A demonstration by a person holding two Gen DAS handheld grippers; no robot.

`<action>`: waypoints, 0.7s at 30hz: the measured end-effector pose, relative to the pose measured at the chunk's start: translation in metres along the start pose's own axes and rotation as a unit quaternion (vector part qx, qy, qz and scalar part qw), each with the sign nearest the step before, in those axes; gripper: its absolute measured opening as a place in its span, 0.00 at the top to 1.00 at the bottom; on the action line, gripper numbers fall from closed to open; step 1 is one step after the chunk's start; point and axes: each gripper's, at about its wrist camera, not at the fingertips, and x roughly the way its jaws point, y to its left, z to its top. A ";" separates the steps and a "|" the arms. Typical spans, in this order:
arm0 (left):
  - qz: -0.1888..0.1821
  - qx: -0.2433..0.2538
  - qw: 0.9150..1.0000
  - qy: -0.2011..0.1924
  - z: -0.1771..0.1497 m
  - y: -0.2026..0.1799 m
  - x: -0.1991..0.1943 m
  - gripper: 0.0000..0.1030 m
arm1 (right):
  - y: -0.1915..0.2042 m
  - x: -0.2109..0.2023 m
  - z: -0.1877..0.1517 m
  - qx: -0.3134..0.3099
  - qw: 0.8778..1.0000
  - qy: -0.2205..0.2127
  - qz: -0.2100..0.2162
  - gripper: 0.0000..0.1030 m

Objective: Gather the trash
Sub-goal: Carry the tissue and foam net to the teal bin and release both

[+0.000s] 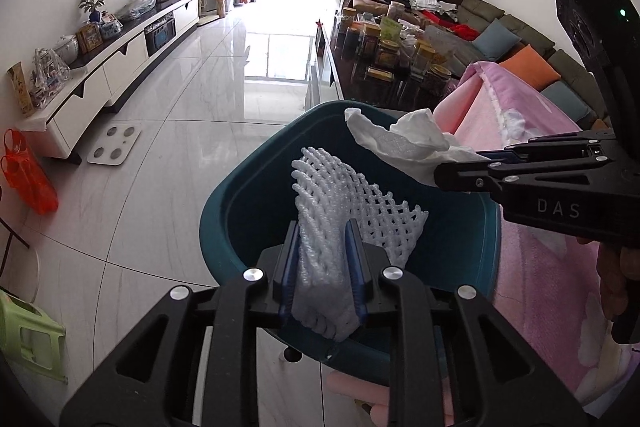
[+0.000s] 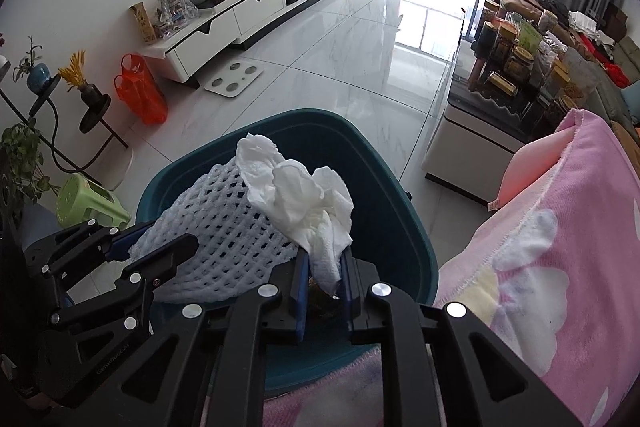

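A teal bin (image 1: 224, 211) (image 2: 384, 163) stands on the floor beside a pink blanket. My left gripper (image 1: 322, 231) (image 2: 160, 243) hangs over the bin's open top, shut on a white foam net sleeve (image 1: 360, 195) (image 2: 224, 227) that fills the gap between its blue pads. My right gripper (image 2: 324, 263) (image 1: 460, 167) reaches in from the right, level with the bin's rim. It is shut on a crumpled white tissue (image 2: 304, 195) (image 1: 400, 143), which sticks out past the fingertips above the bin. The tissue lies partly over the net in the right wrist view.
The pink blanket (image 1: 540, 147) (image 2: 560, 227) lies right of the bin. A low table crowded with jars (image 1: 384, 59) stands beyond. A TV cabinet (image 1: 120, 63), a scale (image 1: 114, 145), an orange bag (image 1: 28, 175), a green stool (image 1: 28, 331) and a plant stand (image 2: 92, 107) line the left side.
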 end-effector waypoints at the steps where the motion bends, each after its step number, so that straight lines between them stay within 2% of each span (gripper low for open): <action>1: 0.000 0.001 1.000 0.001 0.001 -0.002 0.002 0.74 | 0.001 0.000 0.000 0.000 1.000 0.001 0.000 0.84; 5: 0.014 0.011 1.000 -0.007 -0.002 -0.006 -0.002 0.48 | 0.001 -0.001 0.002 0.000 1.000 -0.003 -0.002 0.73; 6: 0.017 0.011 1.000 -0.008 -0.001 -0.006 -0.003 0.43 | 0.001 -0.002 0.003 0.002 1.000 -0.004 0.000 0.70; 8: 0.019 0.008 1.000 -0.014 0.000 -0.005 -0.006 0.35 | -0.001 -0.005 0.004 0.008 1.000 -0.011 0.003 0.60; 9: 0.021 0.007 1.000 -0.018 -0.001 -0.002 -0.011 0.30 | -0.002 -0.006 0.004 0.011 1.000 -0.016 0.006 0.60; 12: 0.026 0.008 0.999 -0.035 -0.002 0.001 -0.021 0.21 | -0.005 -0.013 0.004 0.023 0.999 -0.031 0.012 0.58; 15: 0.029 0.004 0.998 -0.060 -0.001 0.007 -0.040 0.10 | -0.010 -0.024 0.003 0.035 0.998 -0.052 0.016 0.48; 17: 0.035 0.002 0.996 -0.081 0.001 0.009 -0.053 0.05 | -0.013 -0.035 0.000 0.043 0.996 -0.073 0.019 0.34; 21: 0.041 -0.022 0.992 -0.116 0.004 0.024 -0.082 0.05 | -0.016 -0.063 -0.008 0.053 0.991 -0.122 0.013 0.20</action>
